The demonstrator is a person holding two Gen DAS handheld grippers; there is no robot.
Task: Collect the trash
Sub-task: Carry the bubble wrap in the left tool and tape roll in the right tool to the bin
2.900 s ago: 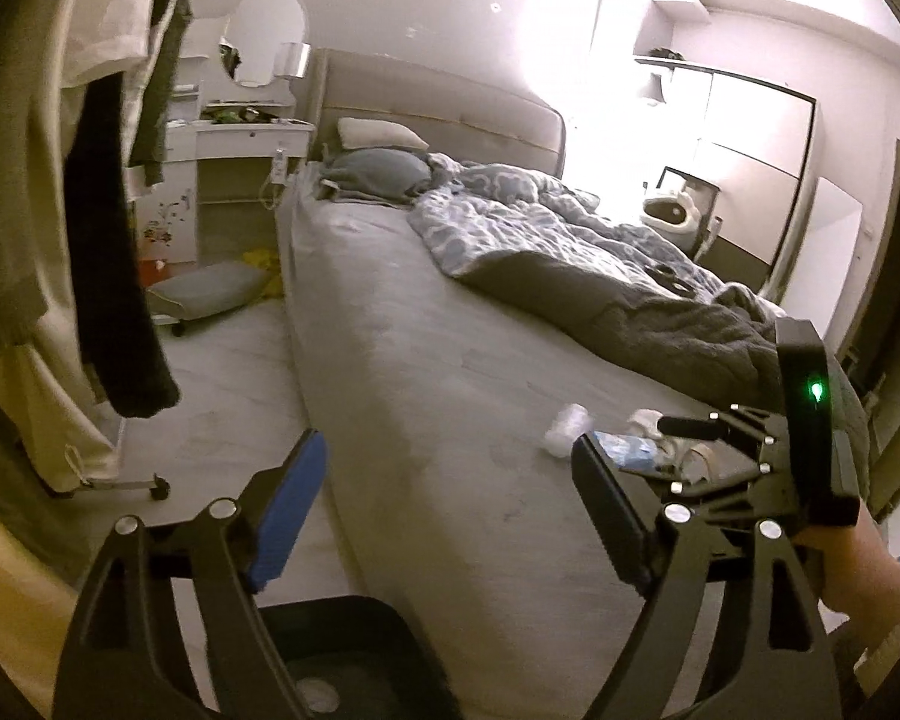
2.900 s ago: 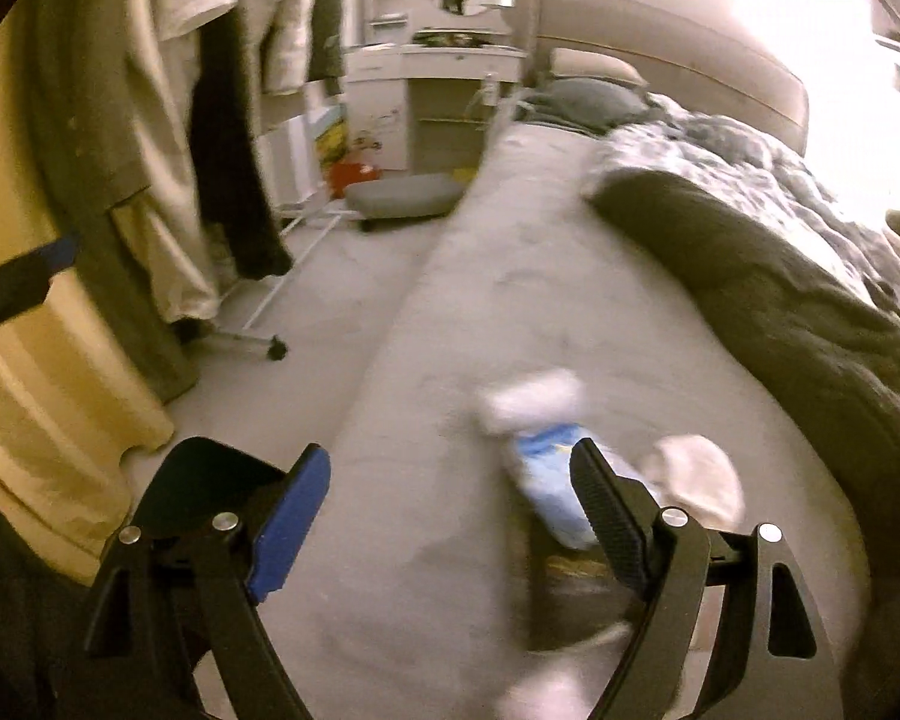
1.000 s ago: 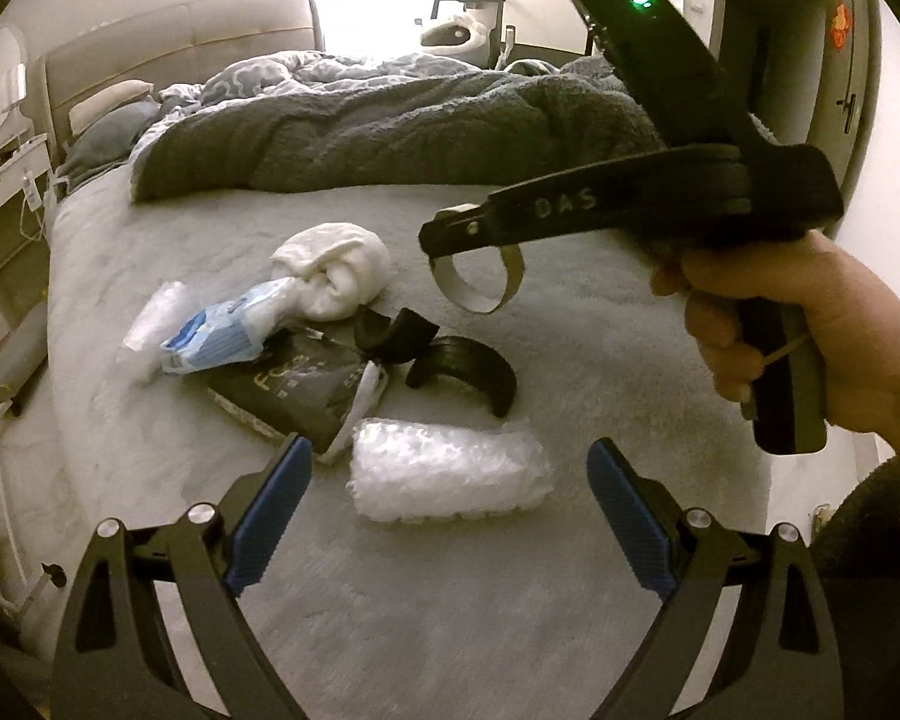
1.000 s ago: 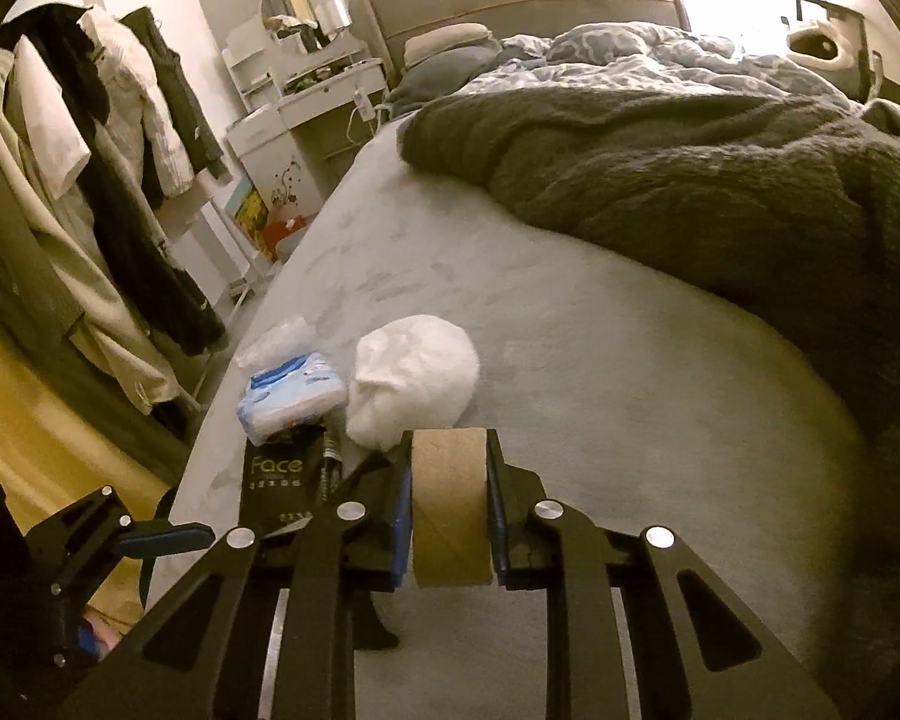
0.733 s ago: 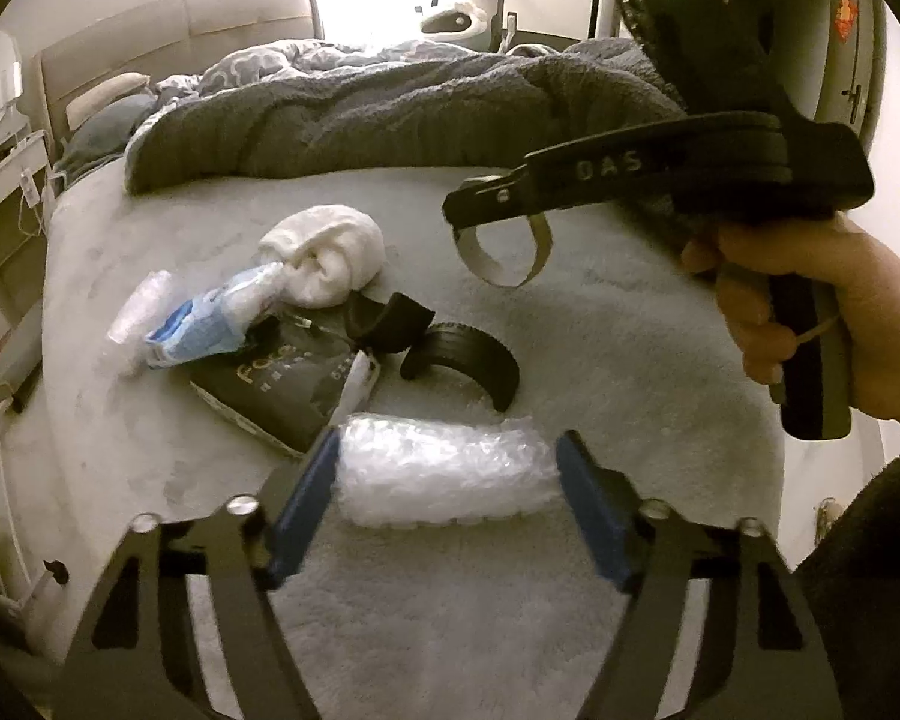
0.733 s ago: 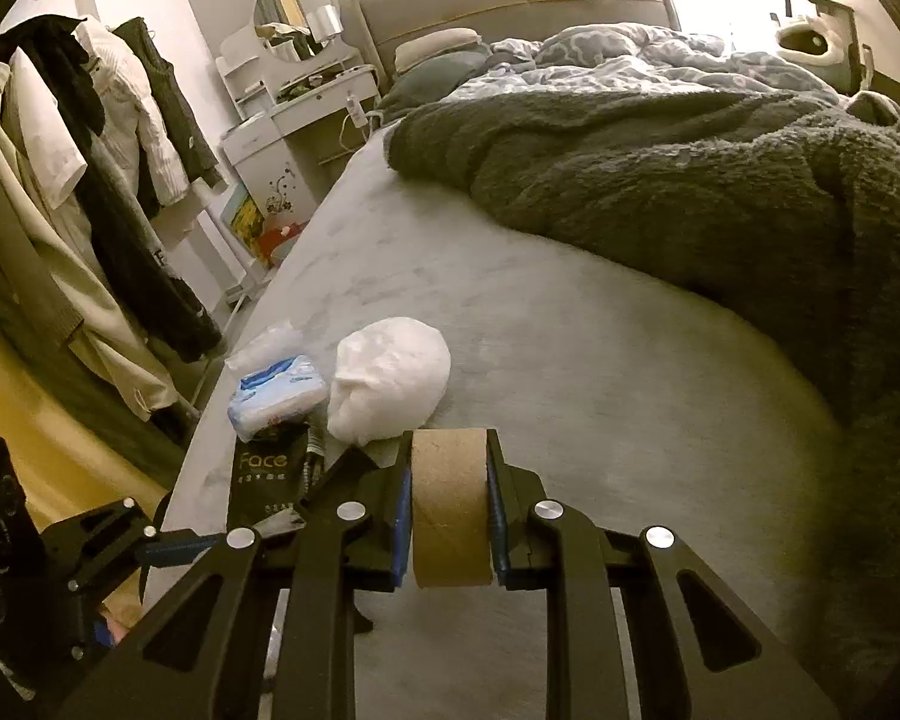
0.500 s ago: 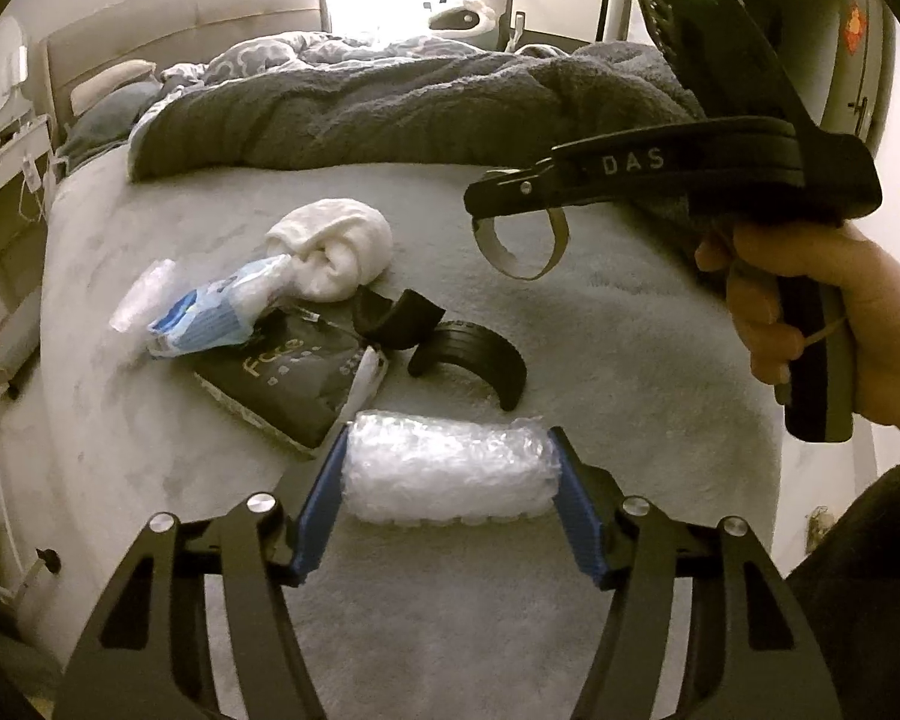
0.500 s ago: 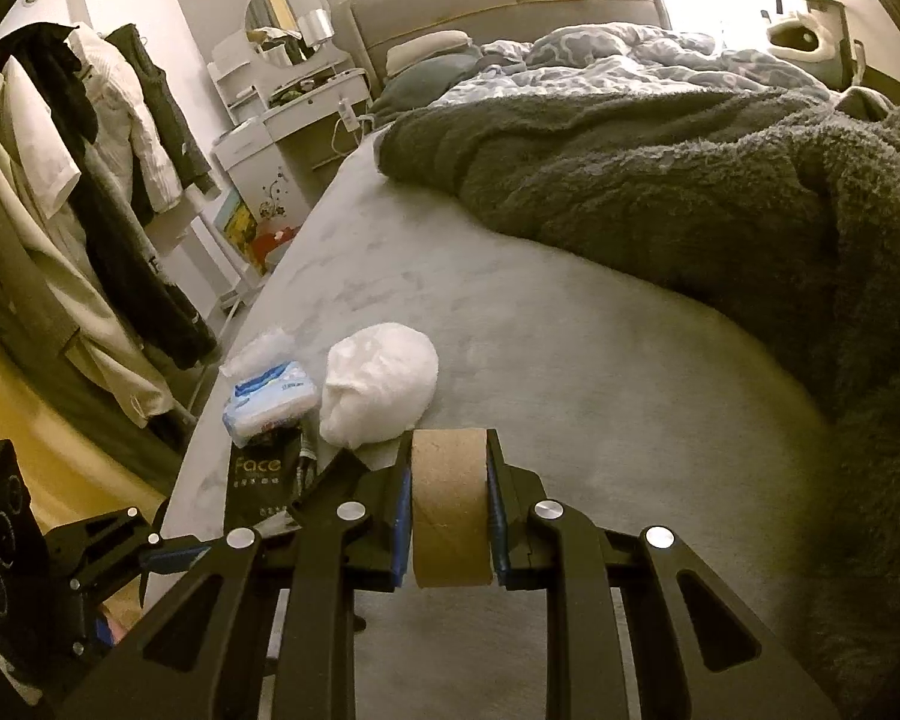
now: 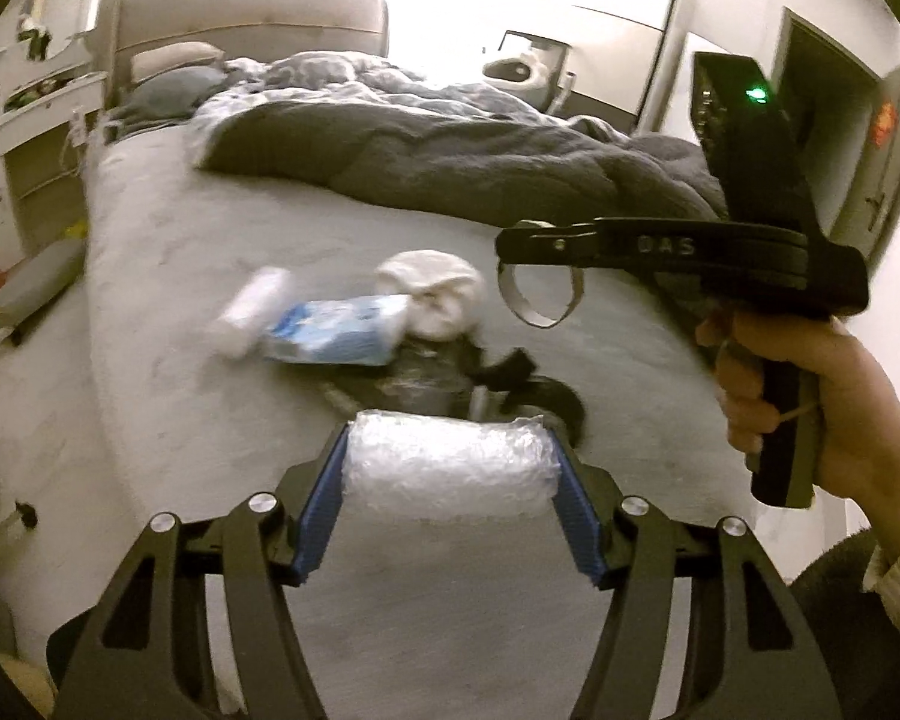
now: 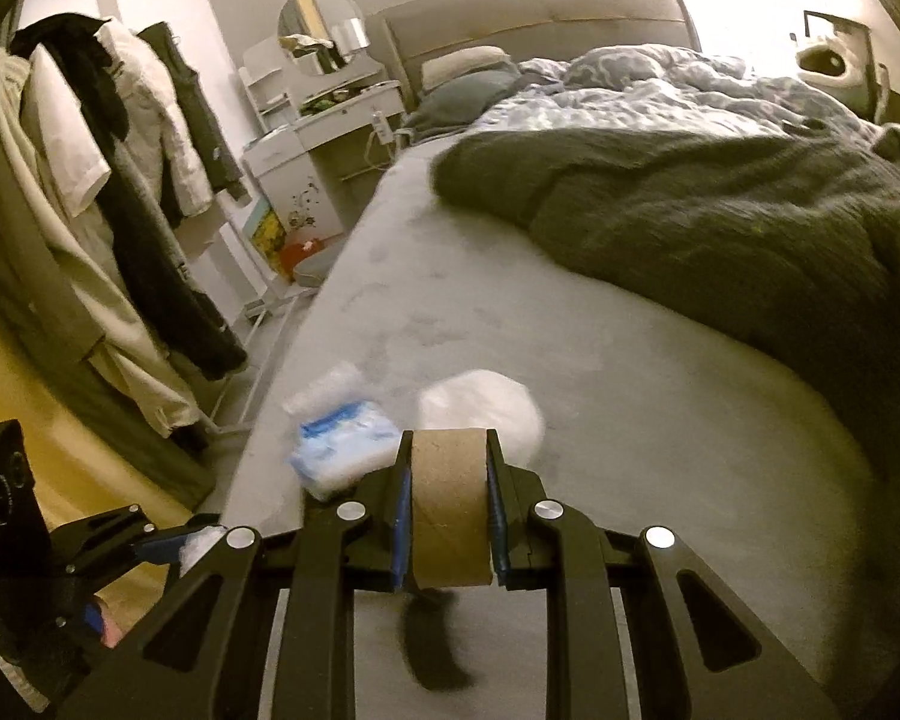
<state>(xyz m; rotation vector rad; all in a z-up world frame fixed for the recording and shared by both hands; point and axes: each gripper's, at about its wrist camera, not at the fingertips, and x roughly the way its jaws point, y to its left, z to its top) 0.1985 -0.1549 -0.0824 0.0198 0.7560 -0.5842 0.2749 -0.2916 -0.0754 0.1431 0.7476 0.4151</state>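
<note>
— Left wrist view? — The left gripper point(image 9: 447, 480) clamps the bubble-wrap roll point(image 9: 447, 468) near the bed's point(image 9: 168, 276) foot edge.

— Right wrist view? — The right gripper point(image 10: 447, 510) pinches the cardboard tape core point(image 10: 449, 507); both pickups look done — next likely needs a bin, none visible.
</note>
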